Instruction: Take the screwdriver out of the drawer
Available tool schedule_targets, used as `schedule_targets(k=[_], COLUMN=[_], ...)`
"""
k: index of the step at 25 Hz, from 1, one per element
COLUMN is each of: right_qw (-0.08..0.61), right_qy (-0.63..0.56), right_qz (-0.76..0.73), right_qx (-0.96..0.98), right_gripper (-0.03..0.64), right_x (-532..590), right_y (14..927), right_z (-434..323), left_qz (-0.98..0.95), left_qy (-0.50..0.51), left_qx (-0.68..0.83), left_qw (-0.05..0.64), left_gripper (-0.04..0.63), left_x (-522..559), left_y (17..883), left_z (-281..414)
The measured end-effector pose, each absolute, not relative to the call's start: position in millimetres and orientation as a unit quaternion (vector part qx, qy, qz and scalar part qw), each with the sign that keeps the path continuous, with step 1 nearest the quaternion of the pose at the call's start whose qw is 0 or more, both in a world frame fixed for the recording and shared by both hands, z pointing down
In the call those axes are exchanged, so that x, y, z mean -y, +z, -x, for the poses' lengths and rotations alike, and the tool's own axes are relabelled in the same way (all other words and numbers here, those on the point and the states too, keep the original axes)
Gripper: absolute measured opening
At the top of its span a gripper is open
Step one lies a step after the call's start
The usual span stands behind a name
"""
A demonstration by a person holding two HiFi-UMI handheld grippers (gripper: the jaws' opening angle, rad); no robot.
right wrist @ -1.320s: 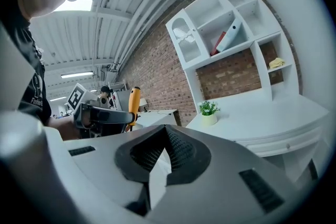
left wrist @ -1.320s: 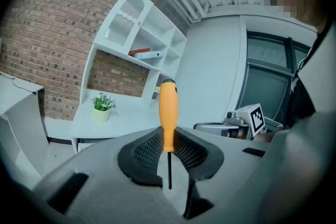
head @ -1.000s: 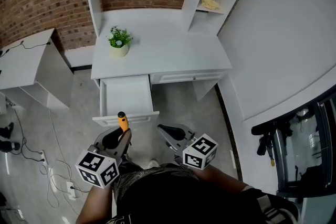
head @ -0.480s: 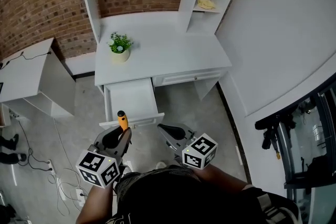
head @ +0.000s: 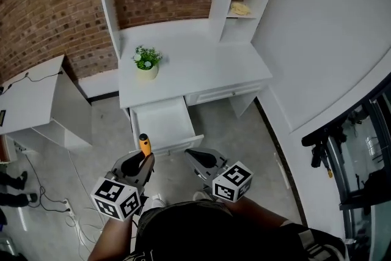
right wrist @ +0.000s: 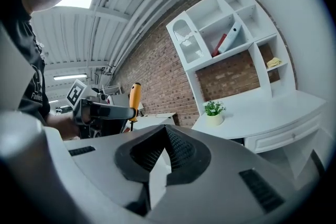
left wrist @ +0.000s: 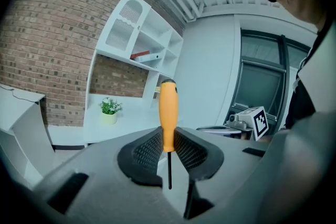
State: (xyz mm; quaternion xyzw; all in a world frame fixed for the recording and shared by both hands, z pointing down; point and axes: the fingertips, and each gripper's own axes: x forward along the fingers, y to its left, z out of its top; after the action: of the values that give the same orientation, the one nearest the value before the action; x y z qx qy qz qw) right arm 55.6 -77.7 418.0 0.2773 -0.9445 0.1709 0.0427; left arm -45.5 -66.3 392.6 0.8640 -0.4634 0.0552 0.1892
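Note:
An orange-handled screwdriver (left wrist: 168,113) stands upright between the jaws of my left gripper (left wrist: 168,147), which is shut on its handle, black shaft pointing down. In the head view the screwdriver (head: 144,145) sticks up from the left gripper (head: 142,161) near the front of the open white drawer (head: 162,125), which looks empty. My right gripper (head: 197,157) hovers beside it at the right, shut with nothing between its jaws (right wrist: 160,157). From the right gripper view the screwdriver (right wrist: 135,98) shows at the left.
A white desk (head: 201,67) with a small potted plant (head: 146,61) and shelves above stands ahead against a brick wall. A low white cabinet (head: 36,104) is at the left, cables lie on the floor (head: 73,217), a white wall at the right.
Both grippers keep their pose with the screwdriver held. The view has shifted so the desk and drawer sit slightly further right and lower; the drawer stays open.

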Motion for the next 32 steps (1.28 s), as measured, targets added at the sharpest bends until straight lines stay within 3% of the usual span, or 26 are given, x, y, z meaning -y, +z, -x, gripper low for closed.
schedule_targets(k=[32], right_qw=[0.079], right_qy=[0.172], right_qz=[-0.291], right_qx=[0.938], right_gripper=[0.005], right_x=[73], right_y=[426], right_z=[-11], left_qz=[-0.869], left_qy=[0.034], left_qx=[0.448], left_qw=[0.206], left_gripper=[0.077], left_x=[61], left_y=[402], left_z=[92])
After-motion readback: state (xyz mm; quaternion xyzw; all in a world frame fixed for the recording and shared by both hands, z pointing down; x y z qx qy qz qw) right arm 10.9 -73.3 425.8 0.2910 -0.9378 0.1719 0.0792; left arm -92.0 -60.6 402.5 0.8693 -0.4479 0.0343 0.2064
